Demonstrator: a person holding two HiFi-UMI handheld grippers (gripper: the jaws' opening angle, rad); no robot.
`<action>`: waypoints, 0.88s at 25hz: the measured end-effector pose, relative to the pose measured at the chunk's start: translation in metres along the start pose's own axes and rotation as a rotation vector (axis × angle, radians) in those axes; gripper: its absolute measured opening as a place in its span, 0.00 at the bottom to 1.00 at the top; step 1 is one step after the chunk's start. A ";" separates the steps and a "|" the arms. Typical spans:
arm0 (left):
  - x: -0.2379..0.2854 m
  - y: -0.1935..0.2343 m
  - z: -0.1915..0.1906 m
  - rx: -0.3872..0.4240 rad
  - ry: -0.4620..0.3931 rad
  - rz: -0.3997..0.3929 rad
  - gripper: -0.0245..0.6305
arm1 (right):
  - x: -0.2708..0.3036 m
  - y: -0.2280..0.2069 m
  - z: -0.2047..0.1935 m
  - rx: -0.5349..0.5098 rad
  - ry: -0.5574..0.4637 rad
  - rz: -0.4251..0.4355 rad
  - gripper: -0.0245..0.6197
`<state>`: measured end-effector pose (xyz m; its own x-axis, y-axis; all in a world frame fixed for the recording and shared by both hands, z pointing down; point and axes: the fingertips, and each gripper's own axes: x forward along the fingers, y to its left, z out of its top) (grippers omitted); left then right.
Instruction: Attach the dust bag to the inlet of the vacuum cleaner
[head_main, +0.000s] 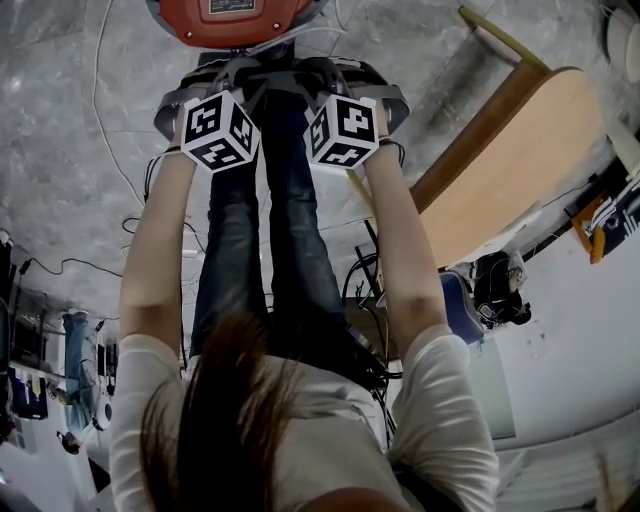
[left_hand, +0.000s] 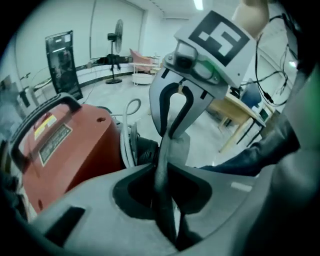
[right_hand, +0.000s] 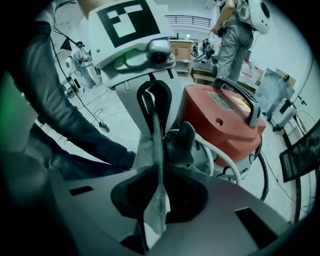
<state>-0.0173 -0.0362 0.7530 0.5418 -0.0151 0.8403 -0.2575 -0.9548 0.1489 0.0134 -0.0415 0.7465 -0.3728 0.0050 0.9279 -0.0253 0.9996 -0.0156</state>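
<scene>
The left tool (left_hand: 162, 167) and right tool (right_hand: 155, 167) each pinch the grey dust bag (left_hand: 181, 146) held between them. The black inlet (right_hand: 179, 145) of the red vacuum cleaner (head_main: 232, 15) sits just beyond, centre frame, about equally near both.

Head view looks steeply down; each gripper view faces closely along its jaws; all share the red vacuum cleaner (head_main: 200, 30).

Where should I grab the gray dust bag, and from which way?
Its thin flat edge, one end per gripper, coming from above. The dust bag is soft and limp, so the left gripper and right gripper pinching opposite ends probably hold it stretched beside the red vacuum cleaner.
</scene>
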 end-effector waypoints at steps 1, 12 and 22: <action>0.001 -0.001 -0.001 -0.061 -0.022 0.006 0.14 | 0.000 -0.001 0.000 -0.024 0.007 0.008 0.10; 0.002 0.001 -0.006 -0.153 -0.028 -0.016 0.13 | 0.000 -0.004 0.004 -0.033 -0.002 0.013 0.11; 0.002 0.002 -0.005 -0.117 -0.027 -0.032 0.14 | 0.000 -0.003 0.003 -0.044 0.005 -0.001 0.11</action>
<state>-0.0208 -0.0367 0.7578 0.5719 0.0058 0.8203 -0.3300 -0.9139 0.2365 0.0106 -0.0445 0.7450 -0.3685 0.0045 0.9296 0.0157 0.9999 0.0013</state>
